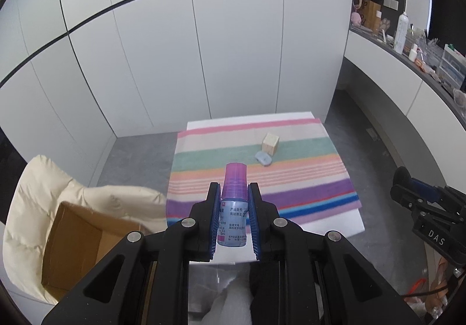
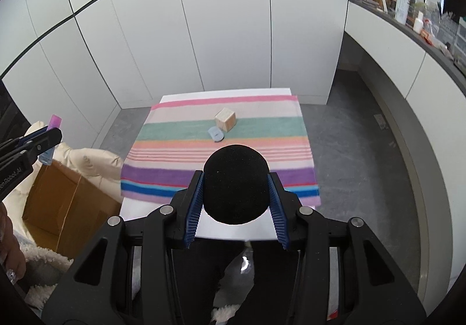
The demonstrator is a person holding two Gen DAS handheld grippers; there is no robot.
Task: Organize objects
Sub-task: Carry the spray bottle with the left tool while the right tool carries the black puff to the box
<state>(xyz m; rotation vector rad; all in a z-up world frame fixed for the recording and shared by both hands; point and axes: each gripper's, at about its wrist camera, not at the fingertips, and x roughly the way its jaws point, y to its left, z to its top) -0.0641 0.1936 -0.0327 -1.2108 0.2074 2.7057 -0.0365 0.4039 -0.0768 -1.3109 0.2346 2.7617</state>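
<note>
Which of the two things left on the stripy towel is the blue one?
The small flat blue case, lying on the green stripe. The wooden cube beside it is pale tan and stands taller.

White panelled wall (image 2: 221,28), crossed by a dark line, is being seen behind a striped-clothed table (image 2: 221,133); grey floor (image 2: 343,150) around the table; cluttered dark-topped counter (image 2: 407,42) to the table's right.

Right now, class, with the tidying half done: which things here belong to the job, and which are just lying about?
Part of the job:
- small bottle held in the left gripper
- black foam ball held in the right gripper
- wooden cube and blue case on the striped towel
- cardboard box

Just lying about:
- cream jacket
- shelf clutter
</note>
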